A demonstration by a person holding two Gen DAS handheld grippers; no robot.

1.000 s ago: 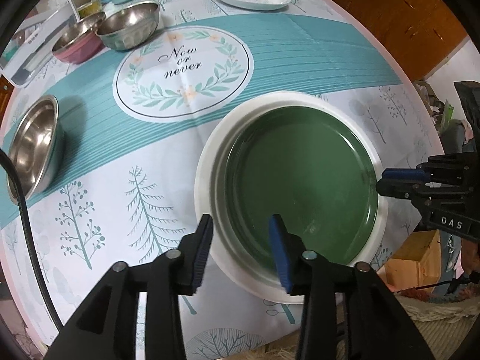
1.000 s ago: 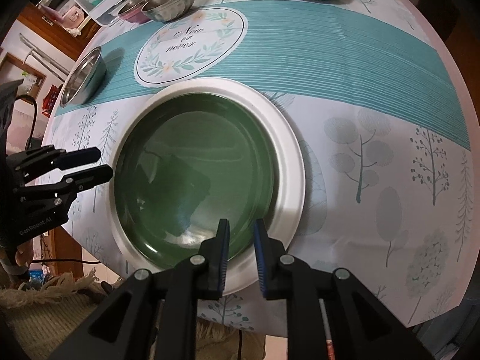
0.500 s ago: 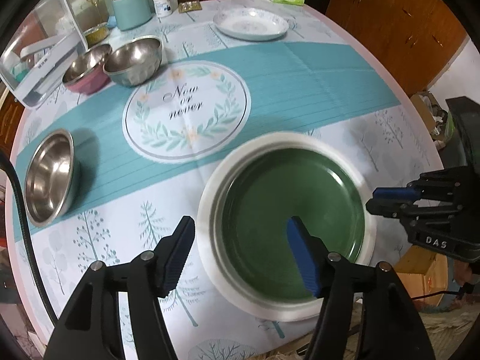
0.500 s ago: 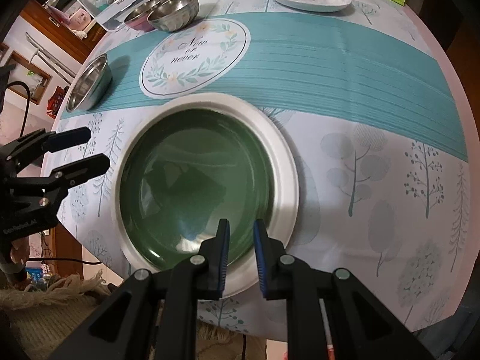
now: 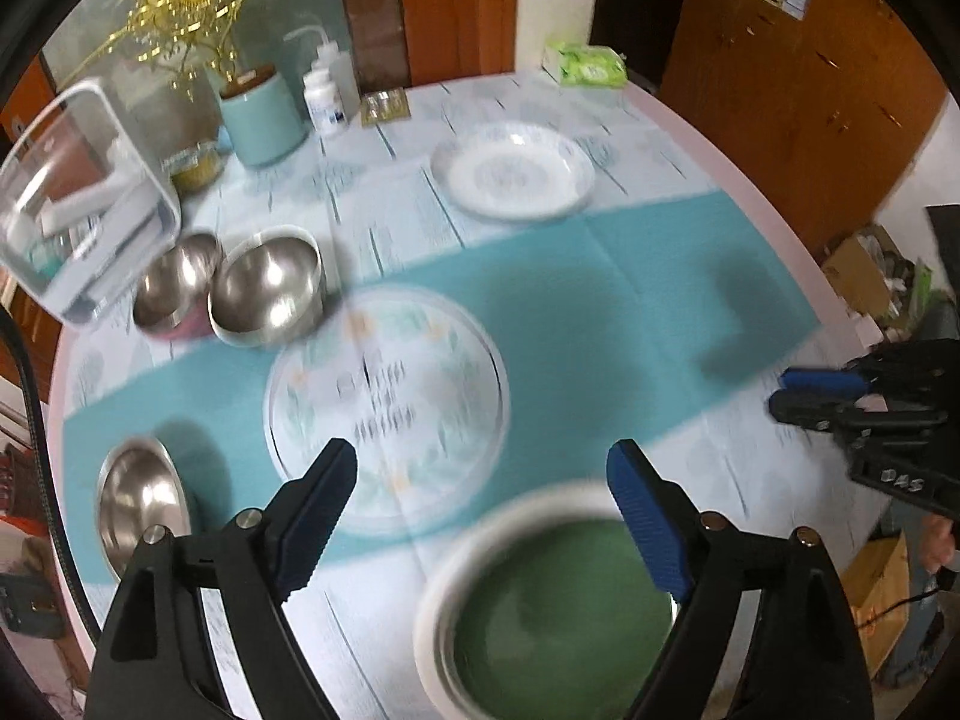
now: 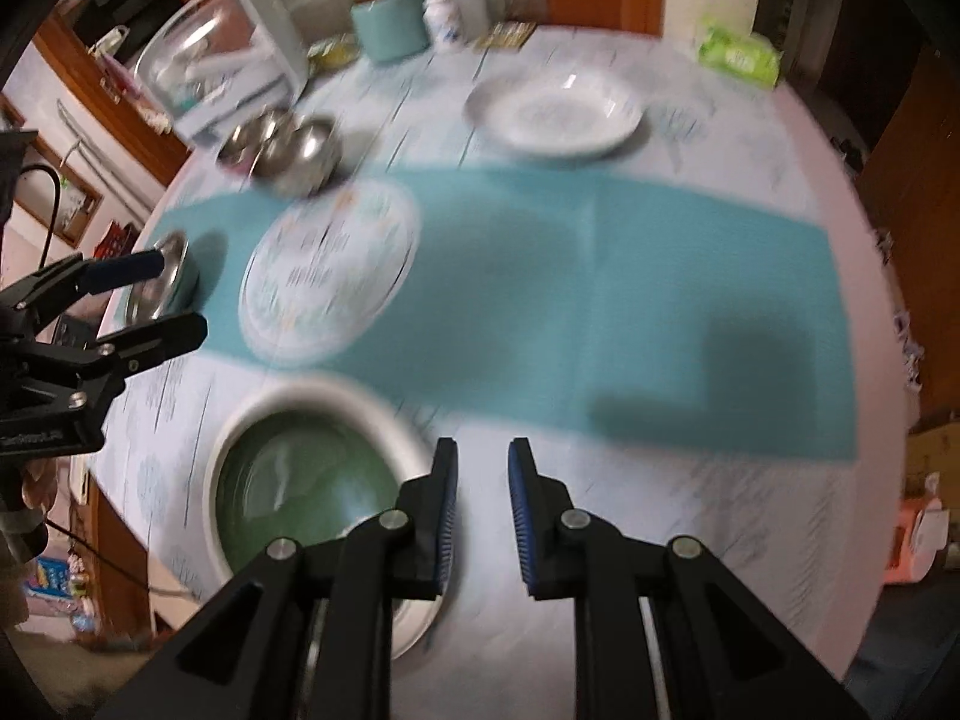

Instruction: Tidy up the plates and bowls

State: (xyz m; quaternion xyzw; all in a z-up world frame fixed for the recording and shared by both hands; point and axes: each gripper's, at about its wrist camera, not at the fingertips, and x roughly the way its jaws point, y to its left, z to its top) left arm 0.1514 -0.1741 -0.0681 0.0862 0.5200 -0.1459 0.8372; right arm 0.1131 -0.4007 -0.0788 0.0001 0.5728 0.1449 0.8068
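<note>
A green plate (image 5: pixel 558 618) sits inside a white plate (image 5: pixel 432 588) at the table's near edge; both show in the right wrist view (image 6: pixel 288 480). My left gripper (image 5: pixel 480 516) is wide open and empty, raised above and behind the stack. My right gripper (image 6: pixel 483 510) is a little open and empty, just right of the stack. A patterned white plate (image 5: pixel 513 171) lies at the far side. Two steel bowls (image 5: pixel 267 291) stand side by side at the left, and a third steel bowl (image 5: pixel 141 504) sits near the left edge.
A clear lidded box (image 5: pixel 78 204), a teal canister (image 5: pixel 261 117), white bottles (image 5: pixel 324 99) and a green tissue pack (image 5: pixel 585 63) line the far edge. A round printed emblem (image 5: pixel 387 402) marks the tablecloth's middle. Wooden cabinets (image 5: pixel 798 90) stand at the right.
Both grippers have pulled up and back from the stacked plates, which stay on the table. My left gripper has opened wider. My right gripper has opened slightly. Both views now tilt toward the far side.
</note>
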